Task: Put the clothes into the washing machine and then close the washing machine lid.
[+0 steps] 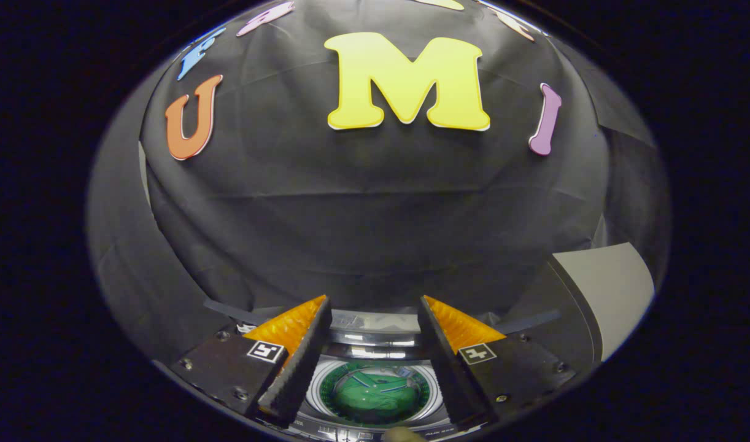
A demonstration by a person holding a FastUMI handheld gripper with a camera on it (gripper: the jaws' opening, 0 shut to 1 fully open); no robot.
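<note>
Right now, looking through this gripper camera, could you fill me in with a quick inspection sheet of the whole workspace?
Surface: the washing machine top lies below the fingers, shiny at its far edge.
Job's things: green clothes lie inside the round drum opening; whether a clear lid covers them cannot be told.
Clutter: a small rounded object at the near edge, too cut off to identify.
Grippers: the gripper is open and holds nothing; the drum shows in the gap between its fingers.
Cables: nothing seen.
Surroundings: black cloth booth wall beyond the machine; a pale panel off to the right side.
</note>
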